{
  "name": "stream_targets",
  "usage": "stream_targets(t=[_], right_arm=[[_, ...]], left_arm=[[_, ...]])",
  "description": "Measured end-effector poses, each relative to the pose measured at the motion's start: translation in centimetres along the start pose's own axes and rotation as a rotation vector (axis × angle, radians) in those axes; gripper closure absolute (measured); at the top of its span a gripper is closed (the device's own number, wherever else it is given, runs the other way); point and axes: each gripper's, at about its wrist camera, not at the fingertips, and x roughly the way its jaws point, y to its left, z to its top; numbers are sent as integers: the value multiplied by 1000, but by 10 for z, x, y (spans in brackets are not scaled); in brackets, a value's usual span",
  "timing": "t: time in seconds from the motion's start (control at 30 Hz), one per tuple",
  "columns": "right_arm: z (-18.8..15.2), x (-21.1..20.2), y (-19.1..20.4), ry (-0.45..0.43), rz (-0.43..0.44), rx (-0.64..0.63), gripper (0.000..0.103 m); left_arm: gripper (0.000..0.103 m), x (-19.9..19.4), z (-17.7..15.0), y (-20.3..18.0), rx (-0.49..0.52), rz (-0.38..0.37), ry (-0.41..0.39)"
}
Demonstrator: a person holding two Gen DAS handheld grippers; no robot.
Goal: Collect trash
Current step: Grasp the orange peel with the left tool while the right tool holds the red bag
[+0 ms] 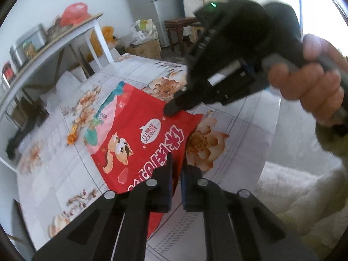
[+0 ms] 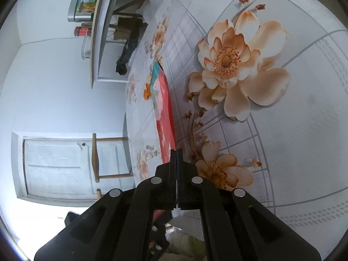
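Note:
A large red snack bag (image 1: 139,139) with a squirrel print lies on the floral tablecloth (image 1: 235,130). My left gripper (image 1: 176,165) is shut on the bag's near edge. My right gripper (image 1: 171,108), held by a hand, is shut on the bag's far right edge. In the right wrist view the right gripper (image 2: 176,152) pinches the bag (image 2: 165,113), seen edge-on. A teal and pink wrapper (image 1: 97,119) and a small orange wrapper (image 1: 72,136) lie at the bag's left side.
A white side table (image 1: 71,32) with a metal pot (image 1: 30,41), jars and a red plastic bag (image 1: 74,13) stands at the left. A fridge (image 1: 167,4), a wooden stool (image 1: 180,28) and boxes are behind. A white door (image 2: 58,167) and a chair show in the right wrist view.

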Motion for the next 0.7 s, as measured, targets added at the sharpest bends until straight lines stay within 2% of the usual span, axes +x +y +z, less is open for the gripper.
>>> stream_targets(t=[0.03,0.07,0.1,0.2,0.33,0.43,0.5,0.53,0.67,0.7], right_arm=[[-1,-2,-3,4,-4,8,88],[-1,-3,-5,4,-13,15,72],[0,-3,-6,3,-22,21,63],[1,0,-11,25,5,35,58],[9,15,-9,63,0,21,58],[12,25,-5,81,-4,-2,68],[12,28,0,81,-22,-33,94],[12,28,1,81,-25,-42,100],[8,16,-1,33,-80,-76,103],[9,10,-4,19,-88,-75,103]], left_arm=[[99,0,0,2,-21,-16,-1],[100,-1,-1,8,-56,-39,-4],[100,-3,-1,9,-81,-56,-6],[100,-6,-1,20,-151,-117,-15],[100,-12,-1,15,-131,-157,-23],[100,-19,0,4,-94,-206,-42],[100,-22,0,0,-74,-219,-47],[99,-22,1,0,-69,-223,-46],[91,-18,2,11,-115,-259,-17],[81,-18,2,14,-130,-268,-15]])
